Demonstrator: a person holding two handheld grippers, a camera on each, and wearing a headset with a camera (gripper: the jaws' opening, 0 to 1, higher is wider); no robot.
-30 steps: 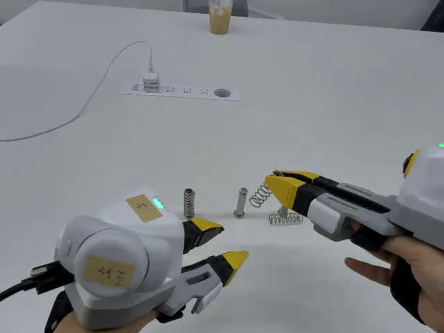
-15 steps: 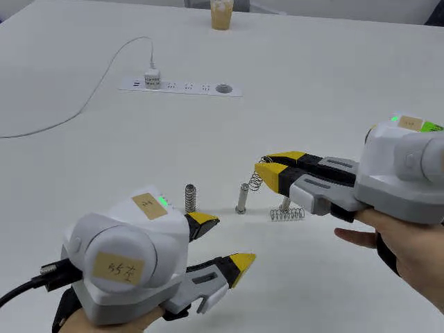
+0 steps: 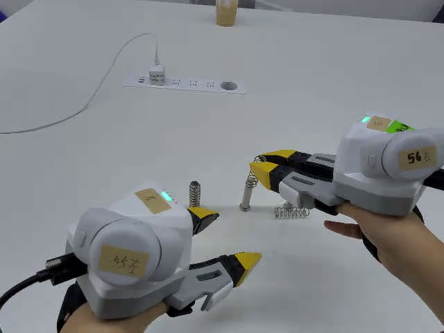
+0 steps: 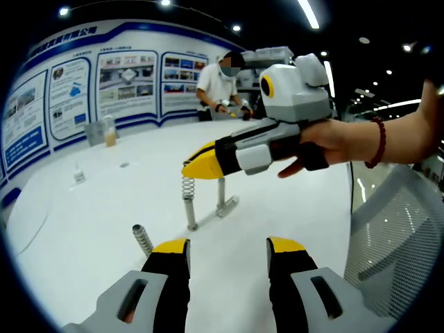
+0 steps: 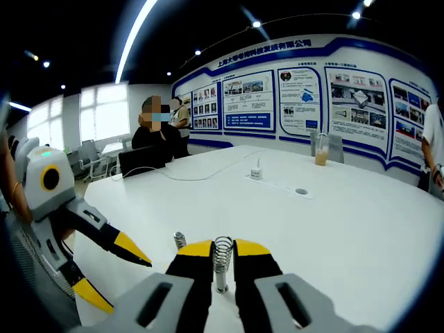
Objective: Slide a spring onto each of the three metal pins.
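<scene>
Head view: R gripper [image 3: 258, 166] pinching spring [image 3: 250, 181] onto pin [image 3: 245, 200].

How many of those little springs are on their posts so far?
One done: the left metal pin wears its grey coil spring. In hand: the right gripper holds a second spring at the top of the middle pin. Left: a third spring lies loose beside the last pin.

Office showroom, blue display boards [image 5: 305, 90] on wall, long white table [image 5: 347, 215], ceiling spotlights [image 5: 357, 15]
</scene>
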